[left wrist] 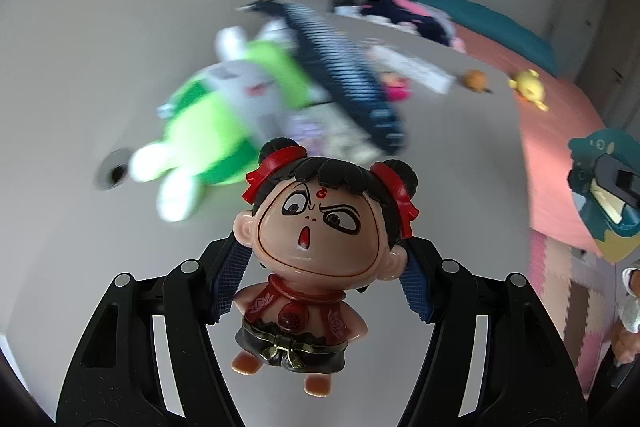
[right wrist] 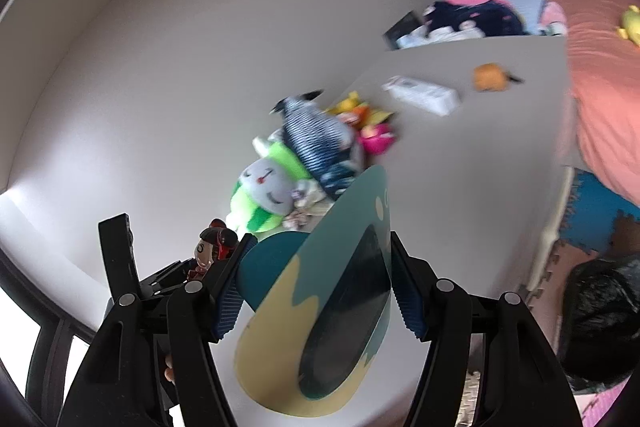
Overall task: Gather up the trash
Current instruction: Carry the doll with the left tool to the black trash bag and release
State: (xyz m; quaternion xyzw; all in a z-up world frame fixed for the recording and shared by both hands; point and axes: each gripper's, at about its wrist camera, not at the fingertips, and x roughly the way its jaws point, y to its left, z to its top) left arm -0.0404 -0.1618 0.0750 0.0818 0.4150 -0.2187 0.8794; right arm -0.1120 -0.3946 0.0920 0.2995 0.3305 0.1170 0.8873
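A big-headed doll figurine point(left wrist: 316, 227) with black hair buns and red ribbons hangs above the white floor point(left wrist: 120, 27). My left gripper point(left wrist: 324, 259) is shut on its head, blue pads pressing at both ears. A flat teal and yellow toy point(right wrist: 344, 307) with a dark oval panel sits between the pads of my right gripper point(right wrist: 320, 291), which is shut on it. The right wrist view also catches the doll figurine point(right wrist: 212, 251) at lower left. In the left wrist view the teal and yellow toy point(left wrist: 604, 195) shows at the right edge.
On the floor lie a green and white plush point(left wrist: 216, 123), a navy striped plush point(left wrist: 344, 83), a white box point(left wrist: 412, 67), an orange toy point(left wrist: 474, 79) and a yellow toy point(left wrist: 528, 89). A pink bedspread point(left wrist: 560, 155) and foam mats point(left wrist: 568, 295) lie right. A black bag point(right wrist: 600, 319) is at lower right.
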